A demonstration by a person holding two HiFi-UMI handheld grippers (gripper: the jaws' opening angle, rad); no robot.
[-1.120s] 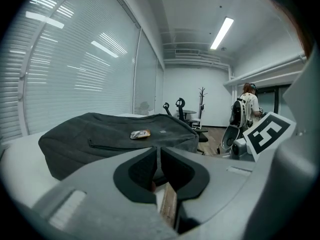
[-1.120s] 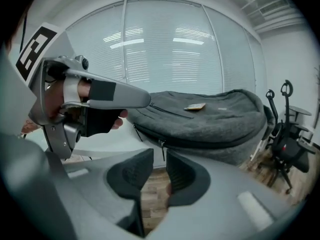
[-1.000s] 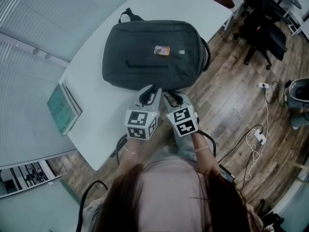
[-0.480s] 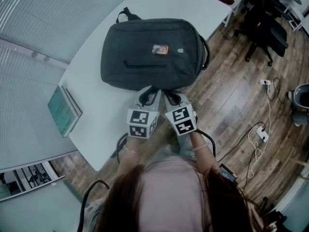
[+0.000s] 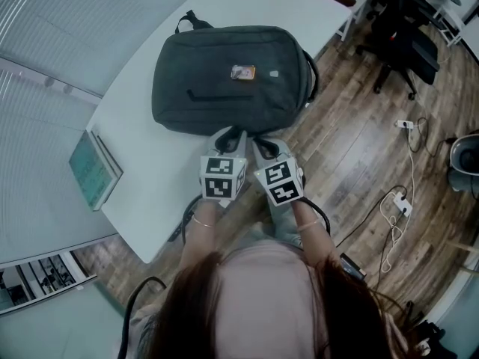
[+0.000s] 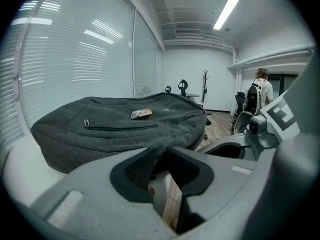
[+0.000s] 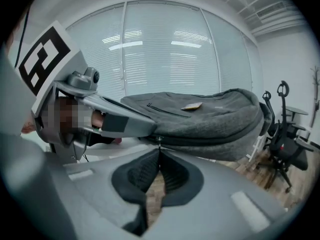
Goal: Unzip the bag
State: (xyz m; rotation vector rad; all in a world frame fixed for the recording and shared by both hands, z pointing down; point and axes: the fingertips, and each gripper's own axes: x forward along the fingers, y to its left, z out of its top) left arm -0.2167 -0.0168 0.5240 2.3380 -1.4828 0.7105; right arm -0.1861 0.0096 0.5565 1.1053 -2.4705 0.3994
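Observation:
A dark grey backpack lies flat on the white table, with a small orange tag on top. Both grippers sit side by side at its near edge. My right gripper is shut, and the small metal zipper pull is pinched at its tips, right under the bag's seam. My left gripper is closing; its pads stand slightly apart, with the bag's dark edge just at the tips. I see nothing pressed between them.
A teal book lies on the table's left part. Black office chairs stand on the wooden floor to the right, with cables and a power strip and a bin. A person stands far back.
Both grippers have crept a little further up against the bag's near edge. The left marker cube has turned more face-on. The bag has barely shifted.

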